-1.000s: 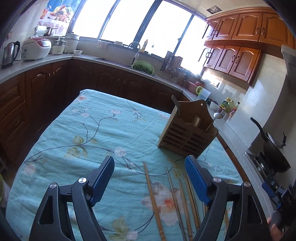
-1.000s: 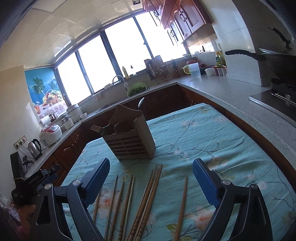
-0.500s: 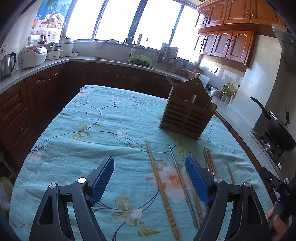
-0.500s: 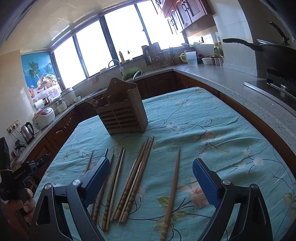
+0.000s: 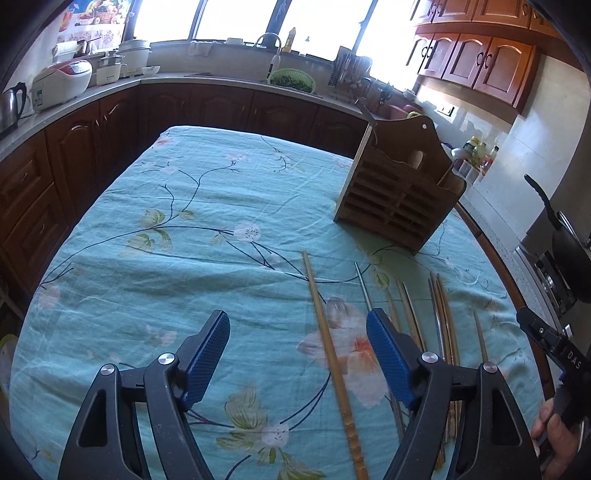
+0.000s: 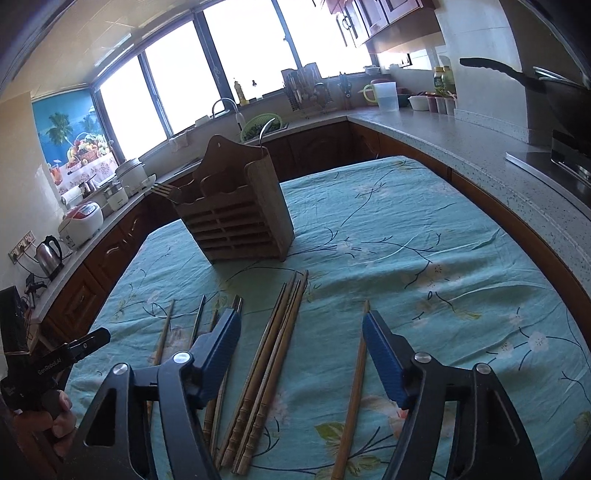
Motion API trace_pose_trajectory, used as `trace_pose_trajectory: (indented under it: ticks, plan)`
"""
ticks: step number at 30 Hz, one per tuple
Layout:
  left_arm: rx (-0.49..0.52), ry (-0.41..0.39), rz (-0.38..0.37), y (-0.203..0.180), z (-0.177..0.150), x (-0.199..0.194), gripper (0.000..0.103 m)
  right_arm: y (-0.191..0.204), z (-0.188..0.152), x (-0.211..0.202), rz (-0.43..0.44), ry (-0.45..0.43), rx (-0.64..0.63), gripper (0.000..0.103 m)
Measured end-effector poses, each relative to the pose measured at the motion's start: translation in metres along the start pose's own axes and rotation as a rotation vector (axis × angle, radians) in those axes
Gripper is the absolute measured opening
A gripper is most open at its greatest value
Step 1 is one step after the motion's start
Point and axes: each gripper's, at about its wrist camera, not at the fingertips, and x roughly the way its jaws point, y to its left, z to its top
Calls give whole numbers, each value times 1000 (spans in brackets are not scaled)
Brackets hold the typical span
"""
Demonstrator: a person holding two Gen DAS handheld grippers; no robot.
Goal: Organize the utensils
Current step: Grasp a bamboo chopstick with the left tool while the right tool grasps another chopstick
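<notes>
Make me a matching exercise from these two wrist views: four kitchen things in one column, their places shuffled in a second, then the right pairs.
Things:
1. wooden utensil holder
2. bamboo chopsticks
3. electric kettle
4. black pan

Places:
A. on the stove
B. lying flat on the tablecloth
C. on the counter next to the rice cooker
D. standing upright on the table

Pairs: 1-D, 2-B, 3-C, 4-A

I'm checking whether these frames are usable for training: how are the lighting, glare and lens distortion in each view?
Left wrist view: the windows are blown out white, the floral tablecloth is evenly lit and sharp, and the fisheye bows the counter. Right wrist view: the same white window glare leaves the facing side of the wooden utensil holder dark, the chopsticks stay sharp, and dark vignetting fills the corners.
</notes>
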Motion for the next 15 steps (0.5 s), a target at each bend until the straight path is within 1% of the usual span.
trace_pose_trajectory:
  ticks: [1, 2, 3, 4, 5, 6, 7, 12, 15]
  plan:
    - [5, 14, -2, -2, 4, 7, 68, 2, 3, 7, 0, 17, -4, 53]
    - [10, 27, -3, -3, 8, 14, 63, 4, 7, 16, -1, 35, -7, 47]
    - [18, 42, -2, -5, 11, 21, 61, 5, 10, 24, 3, 51, -6, 43]
    - [27, 61, 1, -6, 14, 28, 57, 6, 13, 33, 8, 70, -1, 42]
    - [34, 80, 4, -7, 18, 36, 51, 7, 15, 42, 5, 90, 0, 38]
    - [36, 97, 4, -8, 21, 44, 49, 7, 18, 51, 2, 107, 1, 32]
    - [41, 113, 2, -9, 23, 51, 46, 7, 19, 59, -1, 121, 4, 30]
    - [68, 165, 19, -15, 35, 84, 42, 1, 28, 99, -24, 195, 27, 21]
    - [78, 192, 39, -15, 39, 101, 39, 0, 30, 114, -35, 219, 28, 20]
